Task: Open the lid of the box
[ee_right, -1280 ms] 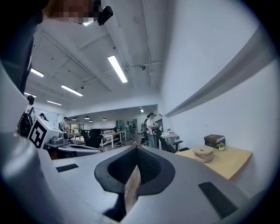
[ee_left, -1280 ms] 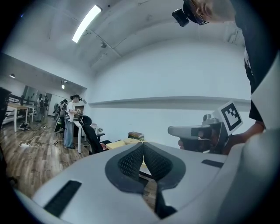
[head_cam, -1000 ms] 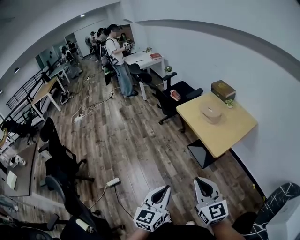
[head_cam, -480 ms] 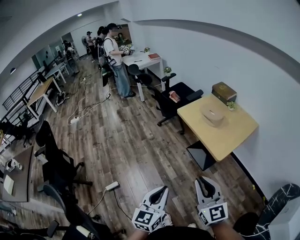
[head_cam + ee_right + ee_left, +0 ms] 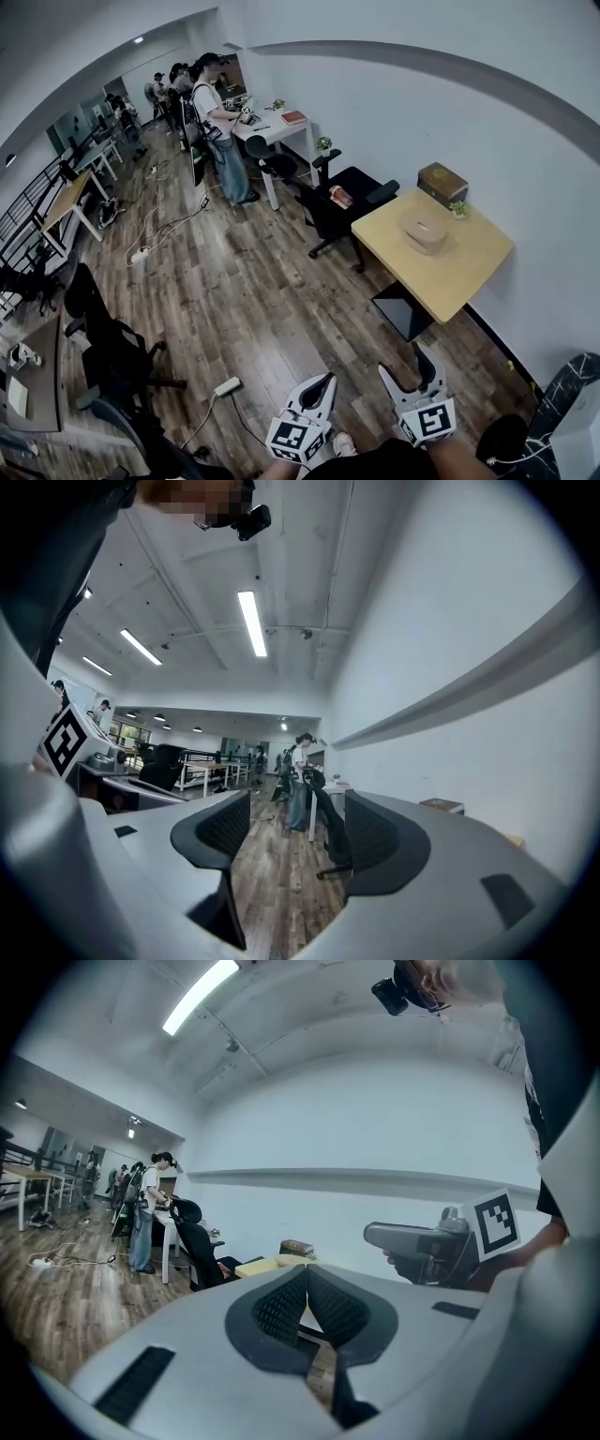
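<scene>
A pale rounded box [image 5: 424, 232] lies flat near the middle of the yellow surface [image 5: 459, 272] at the far right, its lid down. Beyond it, against the wall, a closed brown box [image 5: 442, 180] rests.

Quick count, pale wooden desk [image 5: 469, 272]
One beige rounded box [image 5: 424, 232], one dark brown box [image 5: 442, 180], one small green potted plant [image 5: 458, 208].

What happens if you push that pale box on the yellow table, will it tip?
The pale box looks low and wide, so it would probably slide rather than tip. The yellow table looks smooth, so it might skid easily. It seems small, so likely light, though it is too far off to be sure.
</scene>
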Motion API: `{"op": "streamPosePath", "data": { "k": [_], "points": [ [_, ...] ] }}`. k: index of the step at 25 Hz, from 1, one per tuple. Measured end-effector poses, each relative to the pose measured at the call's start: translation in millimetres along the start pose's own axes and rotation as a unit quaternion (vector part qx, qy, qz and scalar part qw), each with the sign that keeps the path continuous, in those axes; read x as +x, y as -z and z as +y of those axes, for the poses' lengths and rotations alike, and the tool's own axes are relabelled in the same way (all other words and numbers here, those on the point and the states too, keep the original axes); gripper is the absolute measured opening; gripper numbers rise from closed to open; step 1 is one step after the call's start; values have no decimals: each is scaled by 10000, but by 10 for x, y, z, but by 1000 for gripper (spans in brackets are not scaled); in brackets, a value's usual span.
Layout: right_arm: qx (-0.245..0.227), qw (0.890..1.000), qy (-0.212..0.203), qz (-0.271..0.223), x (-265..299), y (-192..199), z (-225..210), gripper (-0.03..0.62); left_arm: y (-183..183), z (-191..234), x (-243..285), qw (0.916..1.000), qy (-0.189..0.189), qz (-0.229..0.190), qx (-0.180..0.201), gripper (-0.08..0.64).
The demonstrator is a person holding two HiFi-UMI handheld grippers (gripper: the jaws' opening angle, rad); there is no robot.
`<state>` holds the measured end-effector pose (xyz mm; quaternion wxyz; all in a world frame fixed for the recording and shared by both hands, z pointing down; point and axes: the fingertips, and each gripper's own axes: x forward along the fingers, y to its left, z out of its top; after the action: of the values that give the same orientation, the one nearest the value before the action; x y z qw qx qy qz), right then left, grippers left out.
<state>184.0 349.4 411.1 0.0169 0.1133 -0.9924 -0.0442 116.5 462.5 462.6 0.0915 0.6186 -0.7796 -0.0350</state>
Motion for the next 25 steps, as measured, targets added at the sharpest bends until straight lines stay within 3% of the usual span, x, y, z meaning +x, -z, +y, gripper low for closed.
{"op": "streamPosePath", "data": {
  "k": [11, 25],
  "points": [
    [100, 9997, 201, 86, 383, 113, -352, 314, 60, 275, 418, 9997, 124, 185, -82, 21],
    [393, 9982, 417, 172, 1184, 307, -1448, 314, -101, 604, 1722, 9989, 222, 410, 46, 21]
  ]
}}
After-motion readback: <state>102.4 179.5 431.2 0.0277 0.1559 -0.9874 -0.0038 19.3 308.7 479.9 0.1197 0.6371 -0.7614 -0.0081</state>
